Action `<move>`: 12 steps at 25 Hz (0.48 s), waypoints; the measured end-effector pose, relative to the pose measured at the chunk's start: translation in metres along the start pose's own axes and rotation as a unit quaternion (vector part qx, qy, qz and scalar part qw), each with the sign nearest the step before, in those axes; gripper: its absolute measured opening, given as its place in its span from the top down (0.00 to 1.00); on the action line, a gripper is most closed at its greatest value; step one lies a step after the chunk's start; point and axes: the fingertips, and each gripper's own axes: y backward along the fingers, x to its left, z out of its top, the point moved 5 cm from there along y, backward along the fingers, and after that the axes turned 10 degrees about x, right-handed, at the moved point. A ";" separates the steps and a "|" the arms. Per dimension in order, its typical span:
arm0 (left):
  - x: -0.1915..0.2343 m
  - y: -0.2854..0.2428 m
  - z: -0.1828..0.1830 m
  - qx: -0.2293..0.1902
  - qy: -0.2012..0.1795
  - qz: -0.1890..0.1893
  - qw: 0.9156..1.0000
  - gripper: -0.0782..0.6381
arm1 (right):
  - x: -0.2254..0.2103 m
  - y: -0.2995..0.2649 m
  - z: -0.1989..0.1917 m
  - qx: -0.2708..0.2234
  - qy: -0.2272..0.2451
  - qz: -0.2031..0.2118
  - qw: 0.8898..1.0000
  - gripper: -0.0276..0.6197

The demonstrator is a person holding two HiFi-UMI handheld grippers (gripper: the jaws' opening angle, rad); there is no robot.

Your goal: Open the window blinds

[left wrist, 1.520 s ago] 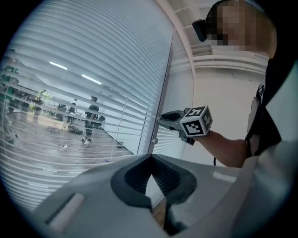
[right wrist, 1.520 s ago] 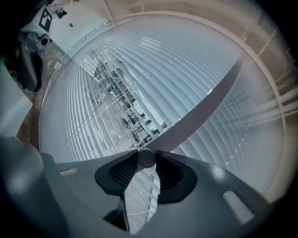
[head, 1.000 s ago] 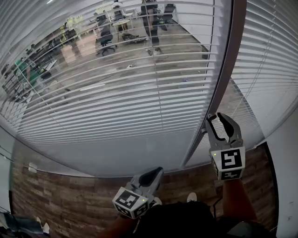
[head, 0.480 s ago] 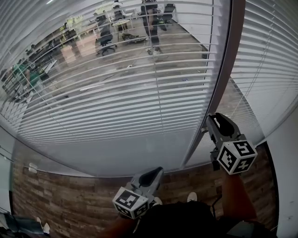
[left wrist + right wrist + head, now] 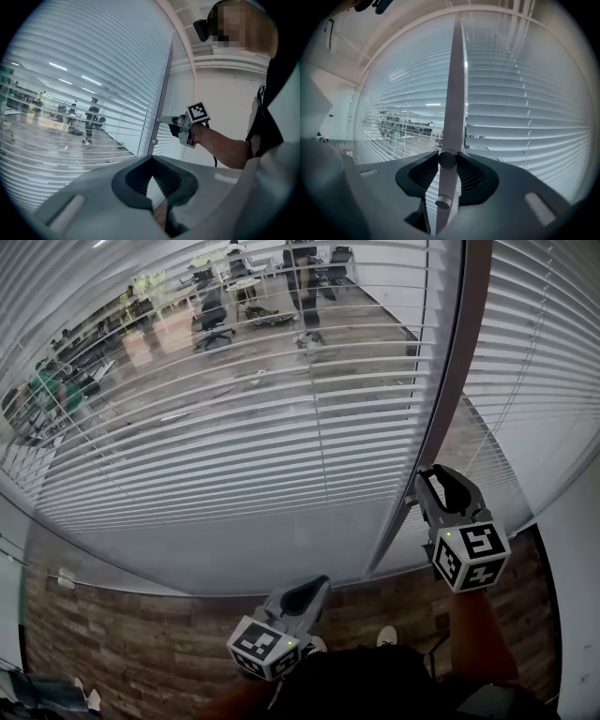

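White slatted blinds point(image 5: 234, 442) cover the glass wall, and their slats stand tilted enough that an office shows through. A dark window post point(image 5: 448, 409) splits them from a second blind point(image 5: 553, 371), whose slats look more closed. The thin tilt wand point(image 5: 424, 381) hangs beside the post. My right gripper point(image 5: 434, 486) is raised against the post and shut on the wand's grey lower end point(image 5: 445, 180). Down by my waist, my left gripper point(image 5: 307, 593) is shut and empty, and its jaw tips point(image 5: 151, 158) meet.
A frosted band point(image 5: 234, 554) runs along the bottom of the glass above the wood-plank floor point(image 5: 122, 652). A white wall point(image 5: 581, 549) closes in at the right. Beyond the glass are chairs, desks and people point(image 5: 216, 310).
My right gripper has twisted about the wand: its marker cube turned between frames while the jaws stayed at the same spot. The left gripper has not moved.
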 end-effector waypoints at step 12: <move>0.001 0.000 0.001 0.003 0.003 0.005 1.000 0.89 | 0.009 0.000 0.005 0.022 0.159 -0.068 0.985 0.73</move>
